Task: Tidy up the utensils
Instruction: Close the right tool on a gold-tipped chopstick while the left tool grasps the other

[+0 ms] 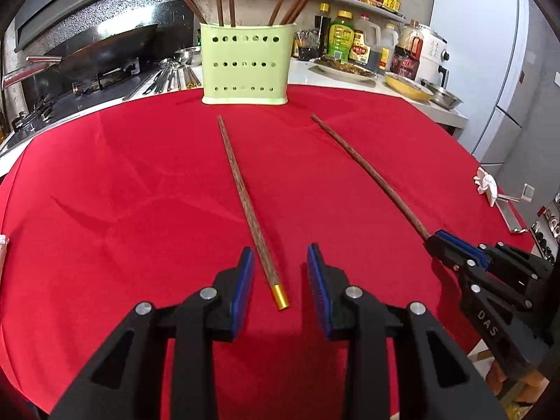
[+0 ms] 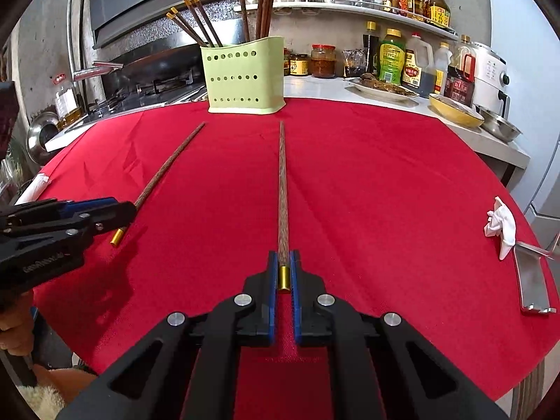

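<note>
A green perforated holder [image 1: 245, 64] [image 2: 245, 77] with several brown chopsticks stands at the far edge of the red cloth. One brown chopstick [image 1: 245, 196] [image 2: 164, 171] with a gold end lies on the cloth; my left gripper [image 1: 280, 255] [image 2: 131, 211] is open with its fingers on either side of the gold end. My right gripper [image 2: 284, 257] [image 1: 434, 236] is shut on the gold end of a second chopstick [image 2: 282, 189] [image 1: 367, 175], which points toward the holder.
A crumpled white tissue [image 2: 502, 225] and a metal tool [image 2: 532, 280] lie at the cloth's right edge. Behind the cloth are a wok on a stove [image 1: 105, 49], sauce bottles [image 2: 392, 56], plates and bowls [image 2: 455, 108], and a white appliance [image 2: 488, 70].
</note>
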Tool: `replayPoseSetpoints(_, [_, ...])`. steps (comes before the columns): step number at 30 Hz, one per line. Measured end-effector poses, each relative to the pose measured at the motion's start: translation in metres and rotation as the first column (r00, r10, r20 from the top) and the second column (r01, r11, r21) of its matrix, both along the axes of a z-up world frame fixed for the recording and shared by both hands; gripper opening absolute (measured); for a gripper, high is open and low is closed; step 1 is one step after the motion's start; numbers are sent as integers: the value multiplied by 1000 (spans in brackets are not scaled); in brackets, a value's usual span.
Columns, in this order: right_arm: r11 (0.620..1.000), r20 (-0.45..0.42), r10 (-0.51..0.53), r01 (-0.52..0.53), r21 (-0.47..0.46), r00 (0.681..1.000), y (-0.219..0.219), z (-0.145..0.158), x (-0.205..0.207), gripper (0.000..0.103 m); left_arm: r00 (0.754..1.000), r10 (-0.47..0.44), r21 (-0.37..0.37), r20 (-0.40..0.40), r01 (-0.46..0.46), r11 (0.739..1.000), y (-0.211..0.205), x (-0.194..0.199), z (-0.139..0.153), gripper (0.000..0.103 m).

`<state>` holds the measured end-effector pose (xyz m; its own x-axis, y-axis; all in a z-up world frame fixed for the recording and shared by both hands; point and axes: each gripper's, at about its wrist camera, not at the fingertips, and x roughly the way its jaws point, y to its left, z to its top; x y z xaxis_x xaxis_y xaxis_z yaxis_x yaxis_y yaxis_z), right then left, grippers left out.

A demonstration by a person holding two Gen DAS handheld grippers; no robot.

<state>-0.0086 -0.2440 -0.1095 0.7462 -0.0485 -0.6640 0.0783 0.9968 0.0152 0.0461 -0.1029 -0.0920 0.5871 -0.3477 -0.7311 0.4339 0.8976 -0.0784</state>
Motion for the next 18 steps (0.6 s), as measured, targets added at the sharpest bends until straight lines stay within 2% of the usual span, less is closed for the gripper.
replayPoseSetpoints(2, [1000, 3, 1, -1, 0, 1000, 1, 0, 0, 7, 1000, 9, 7, -14, -9, 1000, -1, 1, -3, 30])
replayPoseSetpoints(7, [1000, 5, 6, -6, 3, 1000, 2, -1, -1, 7, 1000, 25, 60, 16, -26, 998, 3, -1, -4, 9])
replayPoseSetpoints(13, [998, 3, 52, -52, 17, 999, 12, -1, -3, 7, 1000, 10, 111, 30, -13, 994, 32, -12, -3, 8])
replayPoseSetpoints(18, [997, 14, 82, -82, 4, 997, 16, -2, -7, 9, 997, 58, 138, 43, -63, 988, 50, -19, -4, 8])
